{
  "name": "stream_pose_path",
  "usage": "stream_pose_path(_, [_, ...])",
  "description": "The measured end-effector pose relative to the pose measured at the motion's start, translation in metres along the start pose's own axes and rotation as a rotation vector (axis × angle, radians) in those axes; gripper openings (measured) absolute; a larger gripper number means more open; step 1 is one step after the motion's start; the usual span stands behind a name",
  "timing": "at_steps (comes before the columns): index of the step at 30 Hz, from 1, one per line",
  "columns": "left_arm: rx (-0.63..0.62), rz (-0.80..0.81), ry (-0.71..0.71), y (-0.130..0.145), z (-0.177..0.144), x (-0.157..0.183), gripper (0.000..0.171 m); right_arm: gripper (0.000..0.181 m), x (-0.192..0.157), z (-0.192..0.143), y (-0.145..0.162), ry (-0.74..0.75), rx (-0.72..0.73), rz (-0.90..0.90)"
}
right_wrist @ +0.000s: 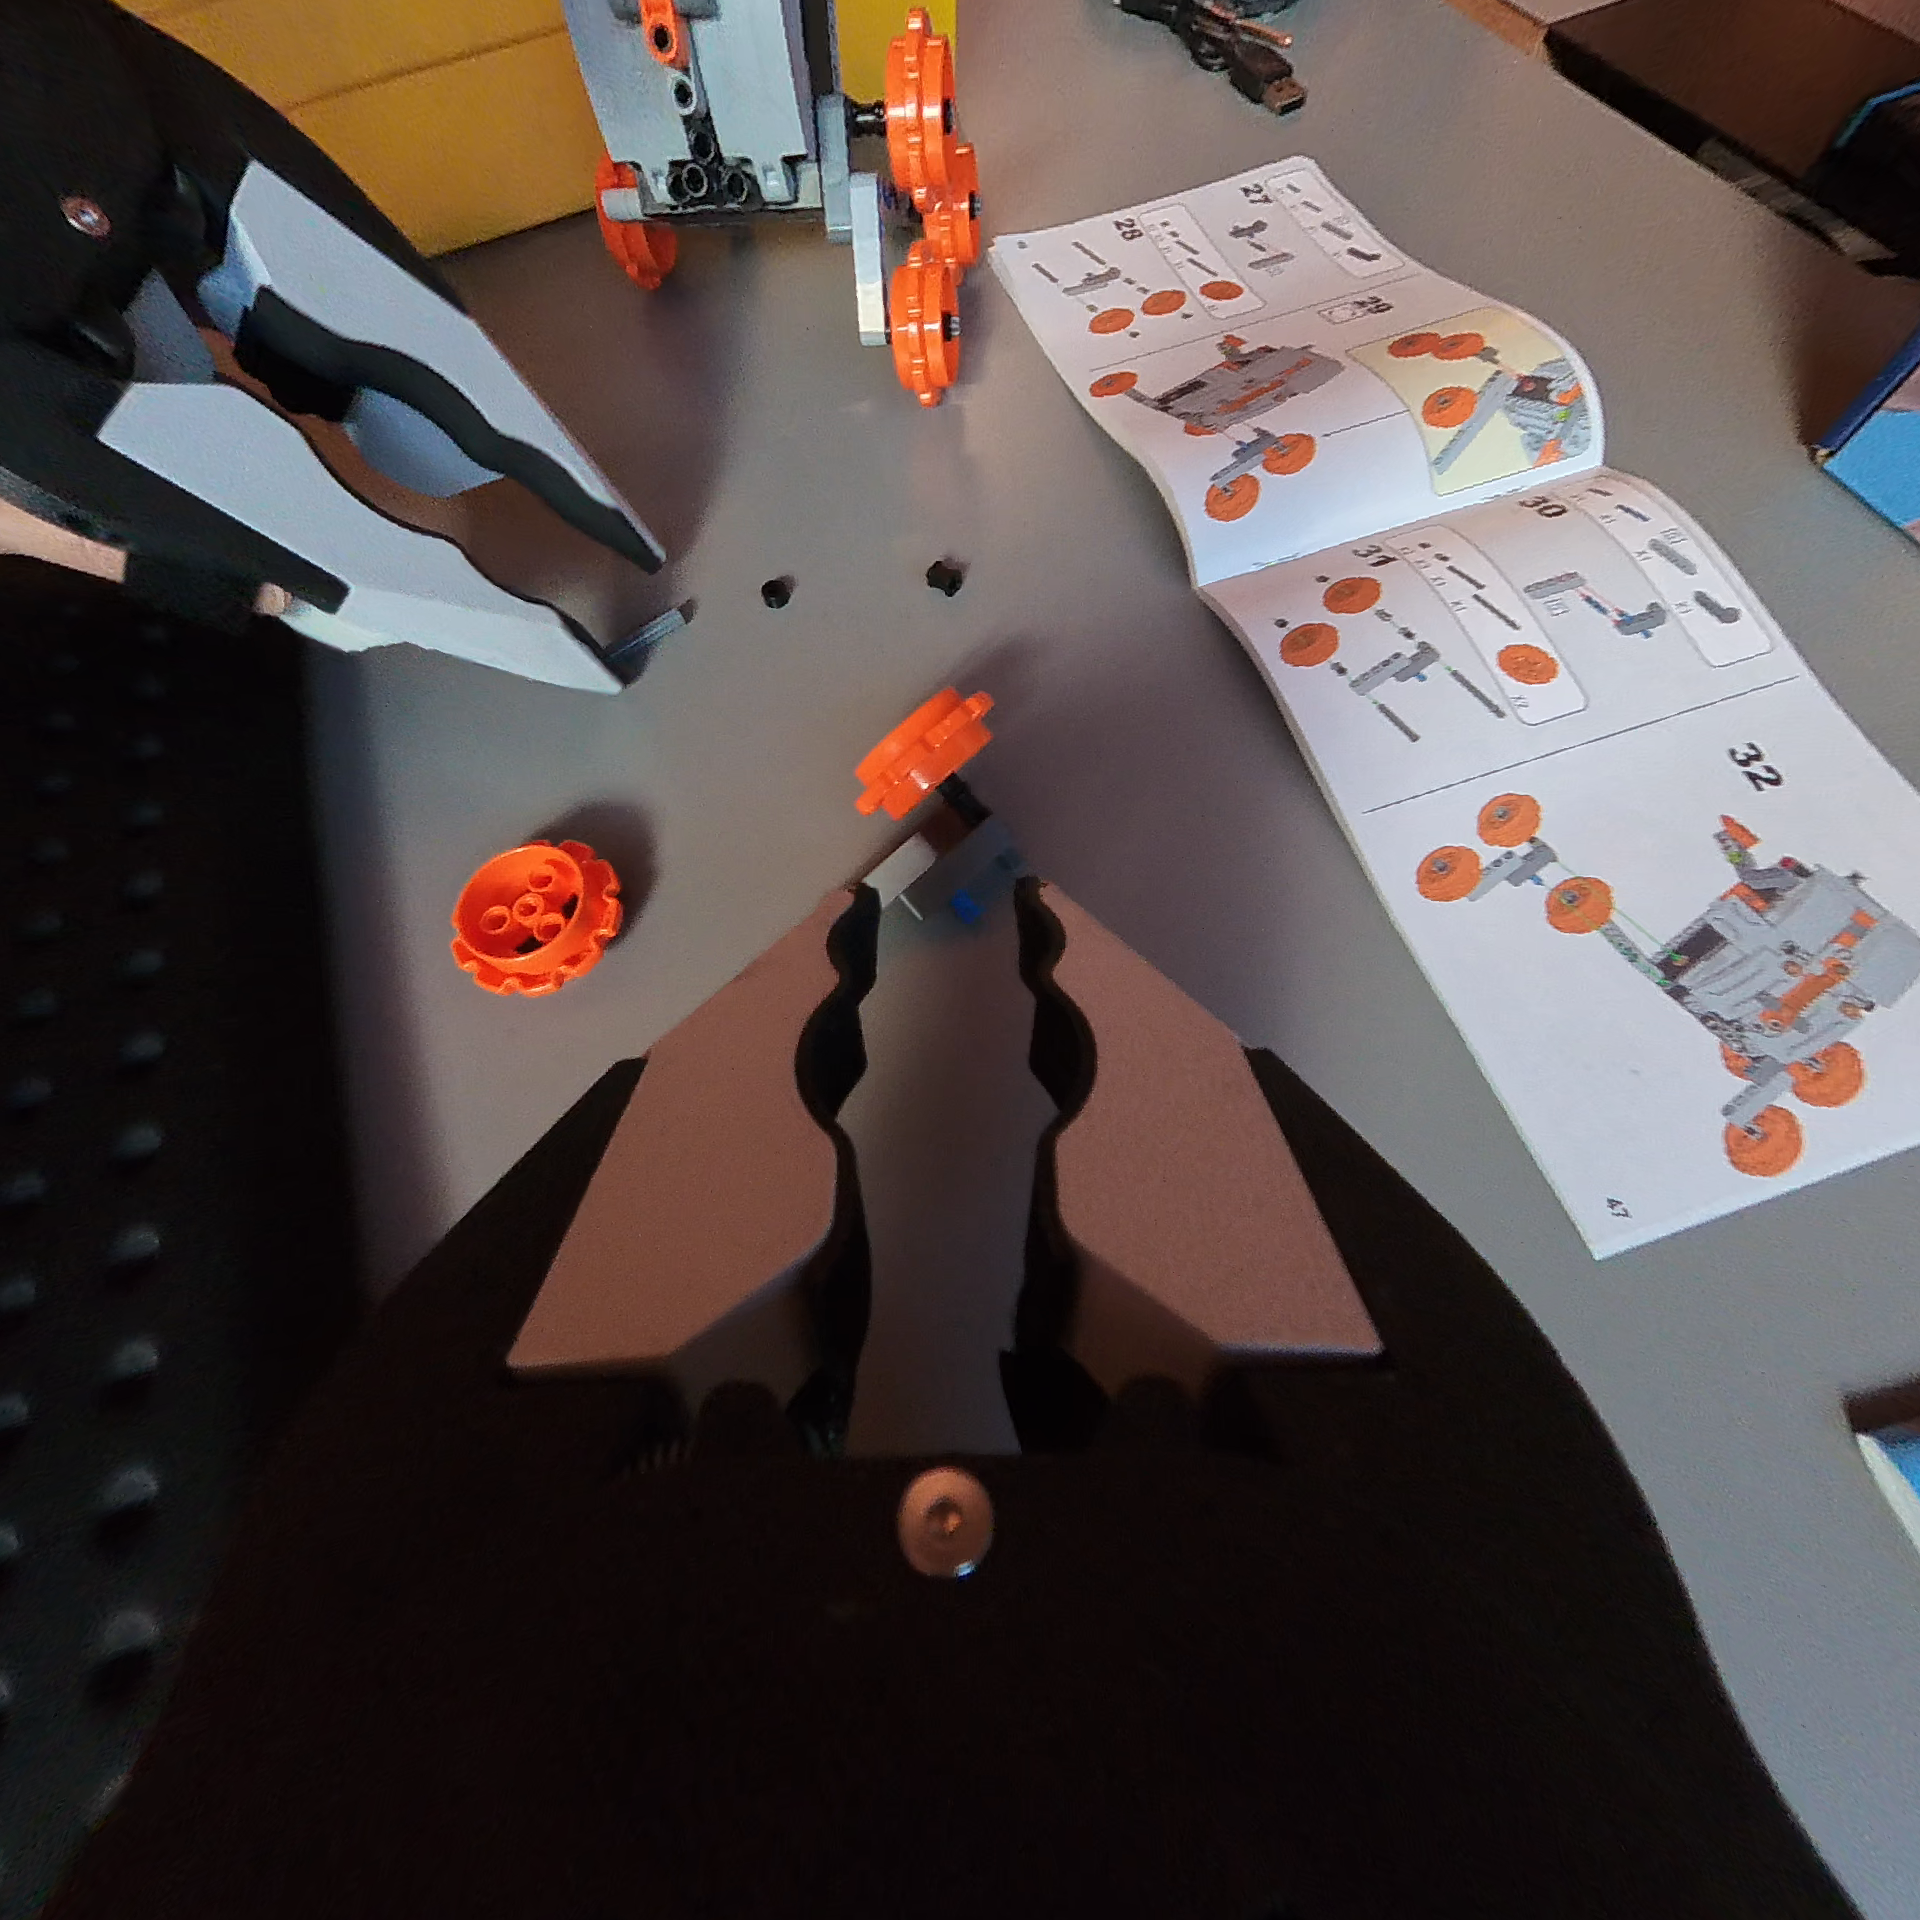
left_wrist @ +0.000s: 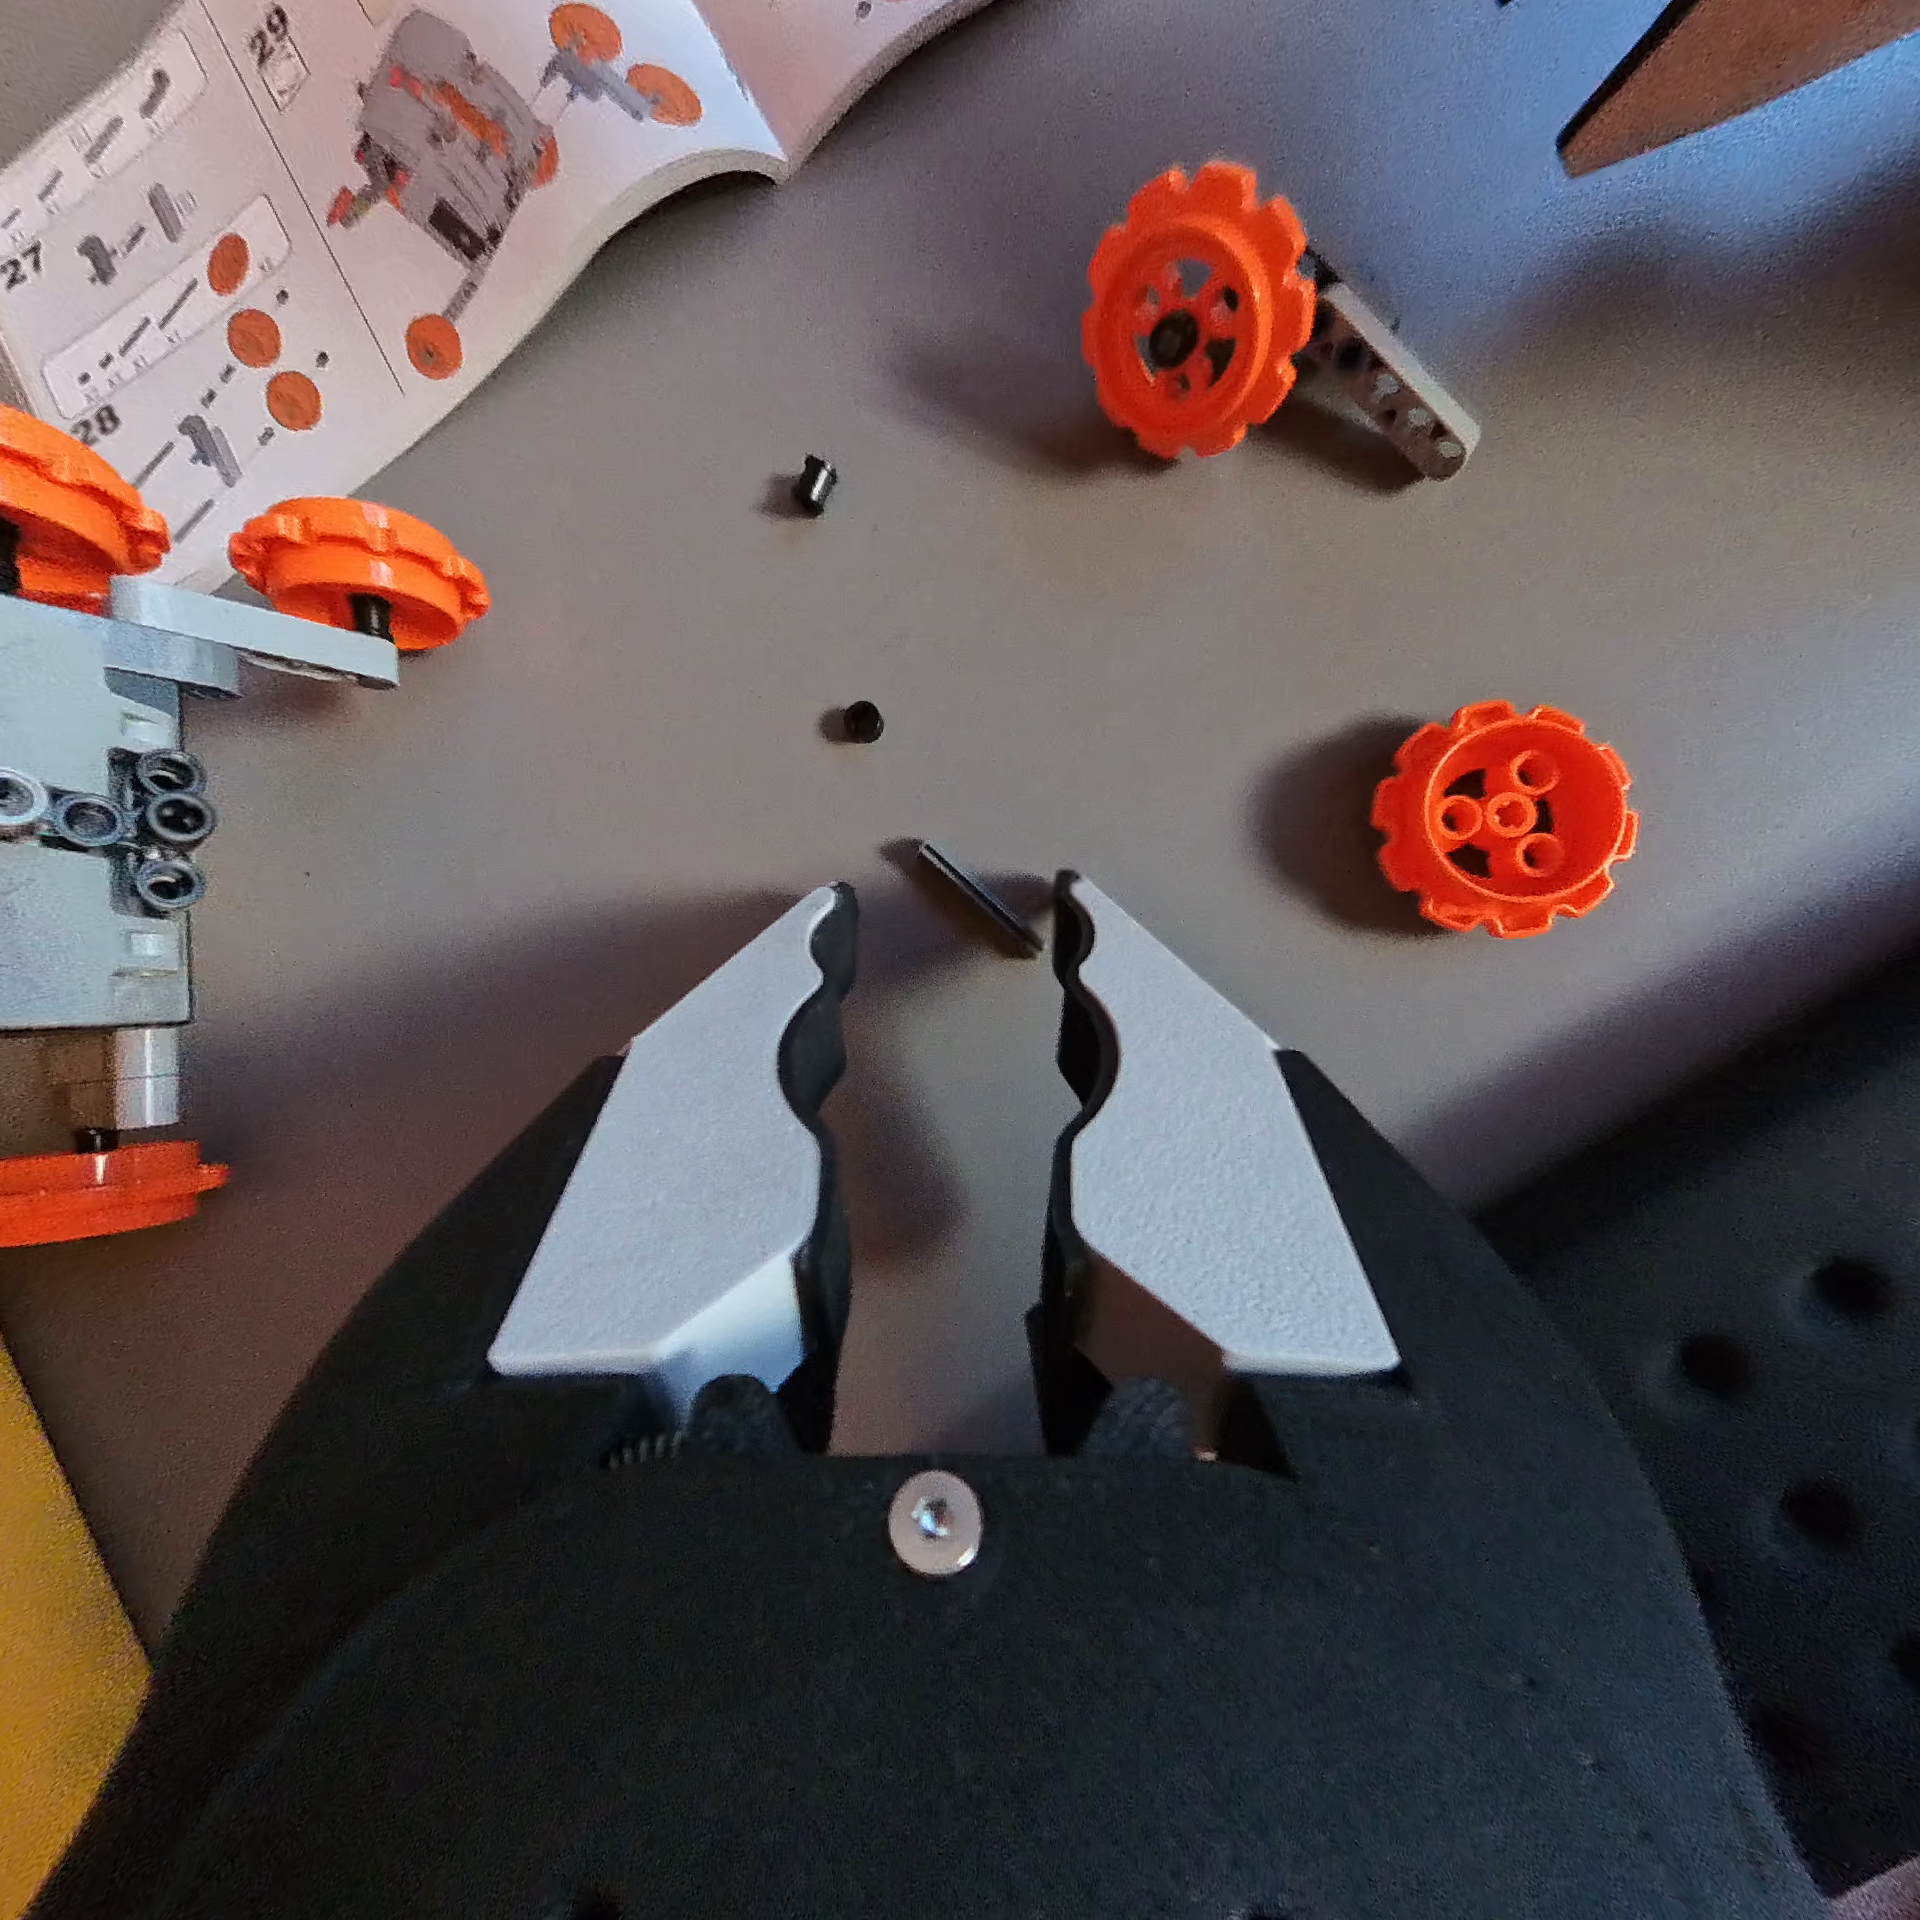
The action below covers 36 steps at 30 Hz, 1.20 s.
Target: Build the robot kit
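My left gripper (left_wrist: 956, 902) is open, its fingertips low over the grey table on either side of a short black axle (left_wrist: 982, 900). It shows from the side in the right wrist view (right_wrist: 636, 615), with the axle (right_wrist: 657, 627) between its tips. My right gripper (right_wrist: 945, 900) is open. Just past its fingertips lies a grey beam (right_wrist: 987, 854) with a blue pin and an orange wheel (right_wrist: 925, 750) on a black axle. The same wheel (left_wrist: 1195, 312) and beam (left_wrist: 1387, 387) lie on the table in the left wrist view. I cannot tell whether the right fingers touch the beam.
Two small black bushes (left_wrist: 814, 483) (left_wrist: 860, 720) and a loose orange wheel (left_wrist: 1504, 818) lie on the table. A grey model with orange wheels (right_wrist: 717, 114) stands before a yellow box (right_wrist: 468, 135). An open instruction booklet (right_wrist: 1558, 727) lies right, a black perforated mat (right_wrist: 104, 1039) left. The tips of one gripper are about 15 centimeters away from the tips of the other.
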<state>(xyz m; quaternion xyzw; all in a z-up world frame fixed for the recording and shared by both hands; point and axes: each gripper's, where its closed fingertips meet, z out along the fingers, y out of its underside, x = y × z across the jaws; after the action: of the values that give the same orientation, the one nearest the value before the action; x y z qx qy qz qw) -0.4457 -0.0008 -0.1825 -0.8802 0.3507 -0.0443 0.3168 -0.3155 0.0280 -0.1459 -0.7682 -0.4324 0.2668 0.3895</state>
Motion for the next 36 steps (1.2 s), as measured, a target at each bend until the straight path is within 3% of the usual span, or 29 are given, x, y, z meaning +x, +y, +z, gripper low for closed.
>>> stream_pose_path(4, [-0.008,0.039,0.052,0.005,0.000,0.005,0.003,0.026,0.003,-0.004,-0.003,0.005,0.016,0.013])
stream_pose_path(10, [0.049,0.047,0.107,-0.001,0.001,0.005,0.001,0.026,0.003,-0.006,-0.003,0.006,0.014,0.007])
stream_pose_path(12, [0.144,0.050,0.187,-0.016,-0.004,0.016,0.002,0.027,-0.001,-0.007,-0.008,-0.025,0.040,0.025])
stream_pose_path(15, [0.317,0.105,0.295,-0.045,-0.023,0.039,0.002,0.027,-0.017,-0.013,-0.023,-0.171,0.141,0.118])
stream_pose_path(19, [0.471,0.255,0.298,-0.067,-0.045,0.055,0.002,0.027,-0.049,-0.027,-0.039,-0.454,0.231,0.198])
stream_pose_path(25, [0.511,0.419,0.332,-0.066,-0.055,0.079,0.001,0.024,-0.087,-0.029,-0.042,-0.488,0.267,-0.121])
stream_pose_path(30, [0.481,0.508,0.330,-0.057,-0.047,0.096,0.001,0.009,-0.096,-0.019,-0.016,-0.419,0.151,-0.402])
stream_pose_path(36, [0.472,0.514,0.363,-0.054,-0.047,0.103,0.001,0.010,-0.098,-0.017,-0.009,-0.431,0.121,-0.421])
